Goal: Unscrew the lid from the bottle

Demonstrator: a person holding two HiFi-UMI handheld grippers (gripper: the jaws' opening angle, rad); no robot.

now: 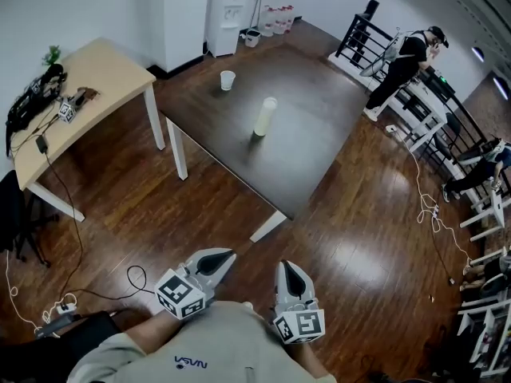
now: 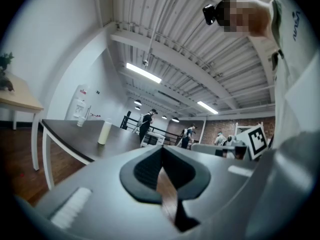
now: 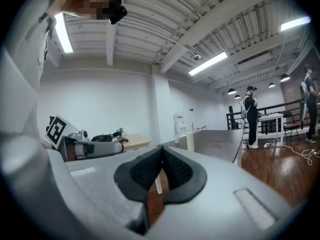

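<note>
Bottle (image 1: 265, 118) upright on dark table (image 1: 319, 138), lid (image 1: 270, 100) uppermost; left claw (image 1: 227, 256) and right claw (image 1: 287, 266) clenched, empty

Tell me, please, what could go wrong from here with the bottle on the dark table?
The tall bottle stands unsupported on the dark table; a nudge might topple it. Both the left gripper and right gripper are shut, so they must open before reaching it. A floor cable loops near the person, a possible snag.

Dark table (image 1: 319, 126), glossy wooden floor (image 1: 367, 262)
</note>
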